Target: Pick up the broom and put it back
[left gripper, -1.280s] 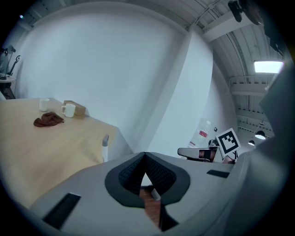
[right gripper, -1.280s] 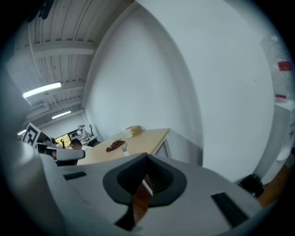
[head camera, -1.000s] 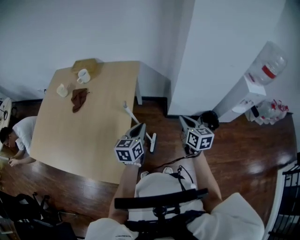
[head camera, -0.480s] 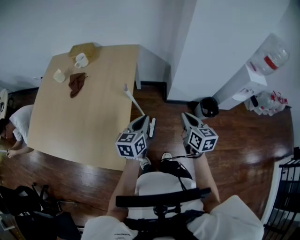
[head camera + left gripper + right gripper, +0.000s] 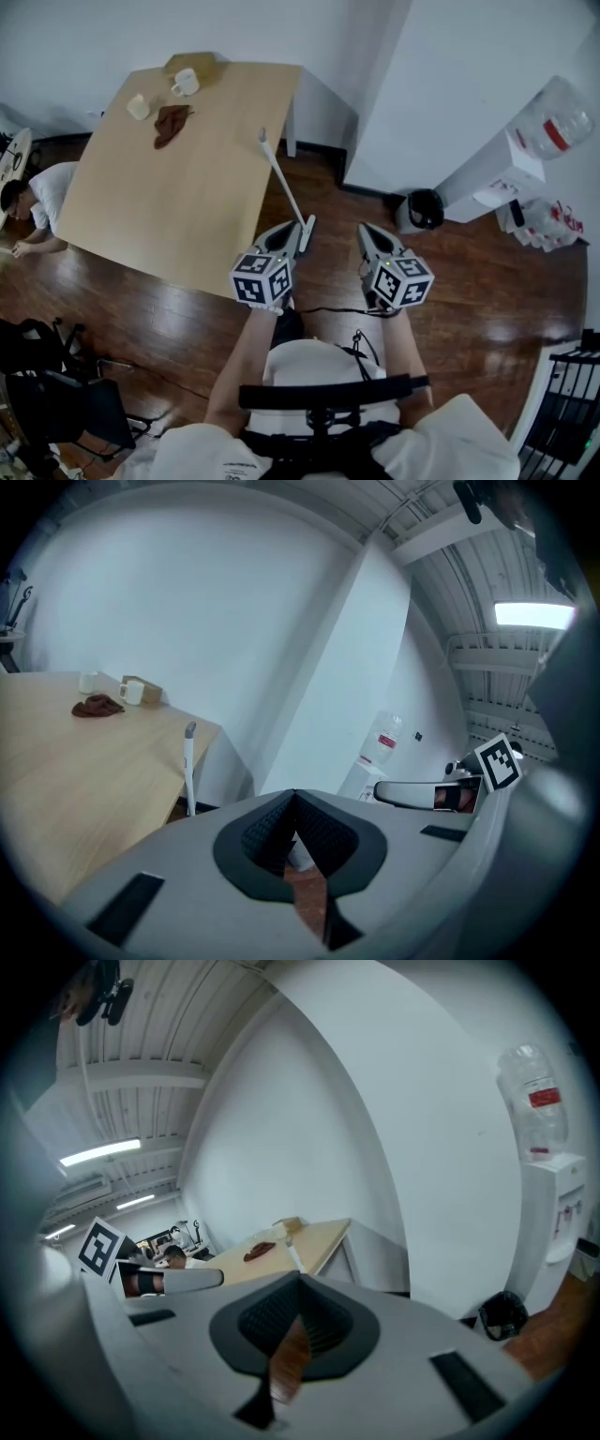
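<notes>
Counter (image 5: 169, 206) fills left of frame. Broom (image 5: 284, 186) leans on its edge, handle up, head on wooden floor (image 5: 487, 300) just ahead of your left gripper (image 5: 284, 234). Right gripper (image 5: 367, 234) sits beside it. Both sets of fingers pressed together, holding nothing. Risk: reach in with fingers closed and you nudge slim handle; broom likely slides along counter edge, clatters to floor. Grab low near head and top may swing, topple.
</notes>
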A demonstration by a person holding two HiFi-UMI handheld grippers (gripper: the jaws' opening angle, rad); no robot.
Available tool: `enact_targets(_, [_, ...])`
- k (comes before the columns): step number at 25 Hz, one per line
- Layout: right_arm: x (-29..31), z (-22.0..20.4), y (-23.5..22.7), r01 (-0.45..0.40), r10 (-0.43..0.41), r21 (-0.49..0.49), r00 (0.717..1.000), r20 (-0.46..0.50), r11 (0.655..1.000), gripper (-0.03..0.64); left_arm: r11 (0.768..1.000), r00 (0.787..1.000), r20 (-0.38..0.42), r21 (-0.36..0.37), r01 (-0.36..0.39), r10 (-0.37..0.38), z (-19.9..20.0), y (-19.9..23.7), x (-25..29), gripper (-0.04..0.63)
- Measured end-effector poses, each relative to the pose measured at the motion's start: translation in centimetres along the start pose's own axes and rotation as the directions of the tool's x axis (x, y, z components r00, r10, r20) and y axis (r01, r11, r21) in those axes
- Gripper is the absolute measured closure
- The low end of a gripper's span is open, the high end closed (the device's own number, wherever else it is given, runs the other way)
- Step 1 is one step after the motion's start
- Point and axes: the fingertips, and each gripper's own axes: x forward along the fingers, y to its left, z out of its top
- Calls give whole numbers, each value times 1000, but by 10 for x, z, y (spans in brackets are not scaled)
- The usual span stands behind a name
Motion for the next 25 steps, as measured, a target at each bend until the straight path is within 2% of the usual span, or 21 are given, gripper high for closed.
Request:
enact_targets(6, [-91,-43,-8,-44,44,3,999,-7,999,607,999,999,-19,22,-32,33,-66,-82,-37,606])
enact_targets(11, [-159,-71,-18,-77,77,74,997,4,994,606,996,996,-31,32,-85,86,-110,-137,-75,606])
enact_targets(18, [-200,-92,15,-122,122,48,992,-4,991,606,993,994,-26,50,-103,105,-127,-168,-120,606])
enact_targets(25, [-221,-100,22,-89,89,70,996,6,994,606,996,998,-24,63,-56,57,-124,-177,-129,606])
